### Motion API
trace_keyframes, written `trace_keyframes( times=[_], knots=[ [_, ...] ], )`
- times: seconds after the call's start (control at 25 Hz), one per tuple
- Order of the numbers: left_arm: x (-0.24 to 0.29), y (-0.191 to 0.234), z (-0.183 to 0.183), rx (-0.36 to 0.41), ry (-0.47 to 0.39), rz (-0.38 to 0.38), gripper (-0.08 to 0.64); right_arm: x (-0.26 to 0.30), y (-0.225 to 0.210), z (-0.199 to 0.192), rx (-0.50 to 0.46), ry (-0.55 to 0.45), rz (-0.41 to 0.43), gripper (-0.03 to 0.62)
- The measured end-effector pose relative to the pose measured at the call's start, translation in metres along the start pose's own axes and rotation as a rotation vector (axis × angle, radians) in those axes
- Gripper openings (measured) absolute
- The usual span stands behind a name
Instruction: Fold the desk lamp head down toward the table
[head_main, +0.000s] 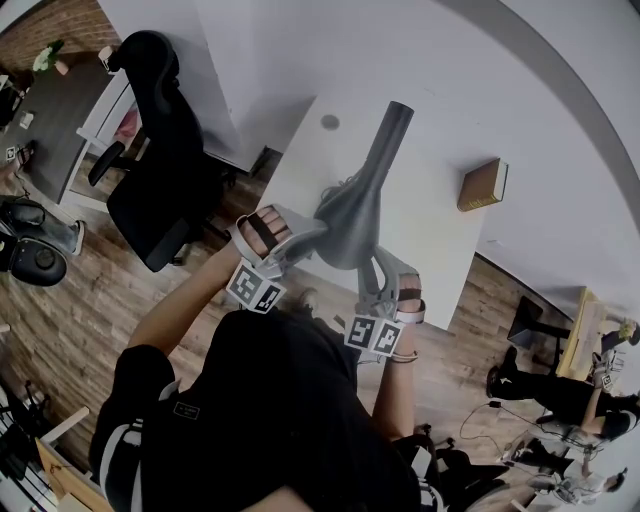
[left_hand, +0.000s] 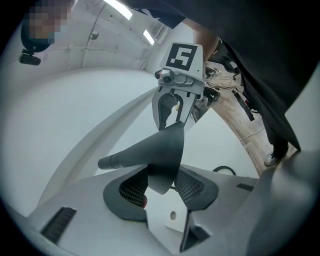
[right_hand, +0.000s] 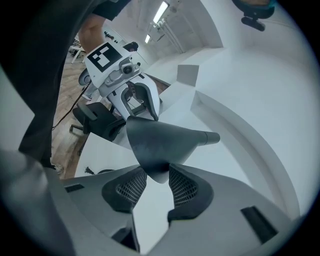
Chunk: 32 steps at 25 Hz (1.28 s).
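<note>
Lamp head (head_main: 350, 215) rim pinched between the half-spread fingers of left gripper (left_hand: 160, 187) and right gripper (right_hand: 157, 187), opposite sides, long axis running away across desk (head_main: 440, 250).

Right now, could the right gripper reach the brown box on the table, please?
Probably not at once: the right gripper has the lamp head between its fingers and would have to let go first. After that, nothing seems to stand between it and the brown box.
</note>
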<state>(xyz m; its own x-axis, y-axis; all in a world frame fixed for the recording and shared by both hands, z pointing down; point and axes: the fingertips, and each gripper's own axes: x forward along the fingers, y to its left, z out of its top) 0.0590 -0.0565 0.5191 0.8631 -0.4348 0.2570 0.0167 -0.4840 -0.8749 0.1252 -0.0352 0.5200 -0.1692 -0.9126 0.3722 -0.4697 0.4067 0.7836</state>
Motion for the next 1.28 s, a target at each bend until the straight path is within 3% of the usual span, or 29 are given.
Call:
trace_keyframes(
  times=[1.28],
  knots=[
    [0.026, -0.025, -0.027, 0.058, 0.043, 0.099, 0.193, 0.032, 0.019, -0.025, -0.056, 0.010, -0.031, 0.183]
  ],
)
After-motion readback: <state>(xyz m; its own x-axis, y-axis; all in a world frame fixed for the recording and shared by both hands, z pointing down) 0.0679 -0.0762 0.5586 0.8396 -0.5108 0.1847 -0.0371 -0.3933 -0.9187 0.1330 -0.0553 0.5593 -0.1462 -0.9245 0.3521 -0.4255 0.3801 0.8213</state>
